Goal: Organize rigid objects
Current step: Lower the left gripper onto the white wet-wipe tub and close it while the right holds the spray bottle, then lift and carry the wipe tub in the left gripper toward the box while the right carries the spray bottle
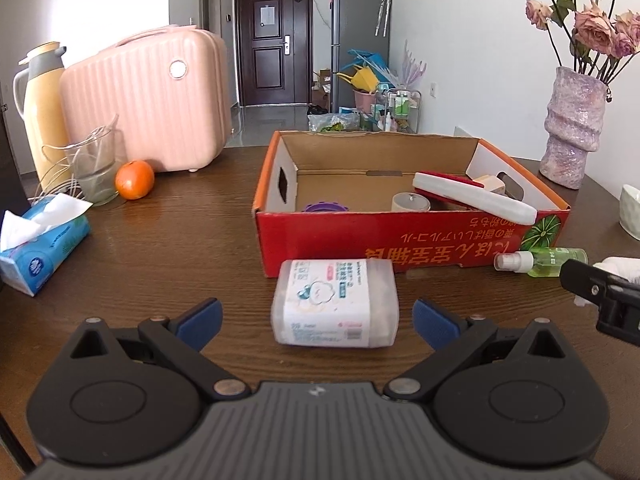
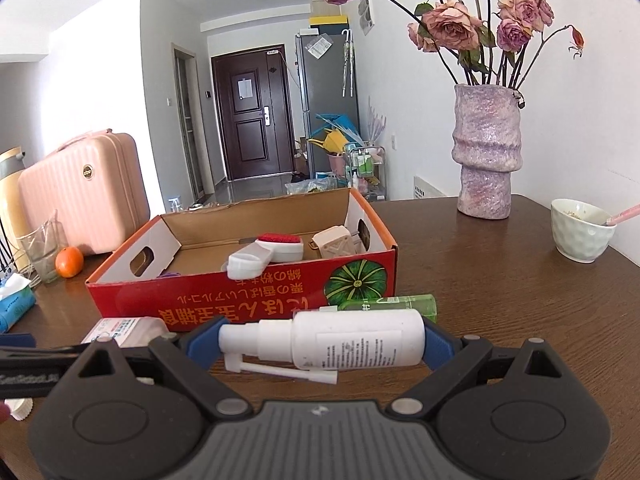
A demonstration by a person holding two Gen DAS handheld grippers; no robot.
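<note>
Right gripper (image 2: 322, 342) clamps one white plastic spray bottle (image 2: 340, 340); left gripper (image 1: 318, 318) gapes around one frosted wipes pack (image 1: 335, 303) before the red cardboard box (image 1: 400, 240).

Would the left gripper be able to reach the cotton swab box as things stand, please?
Probably yes: the left gripper is open, the cotton swab box lies on the table between its fingertips, and nothing stands between them.

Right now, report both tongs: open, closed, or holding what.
Left tongs: open, straddling the wipes pack, not gripping it.
Right tongs: closed on the white spray bottle.
</note>
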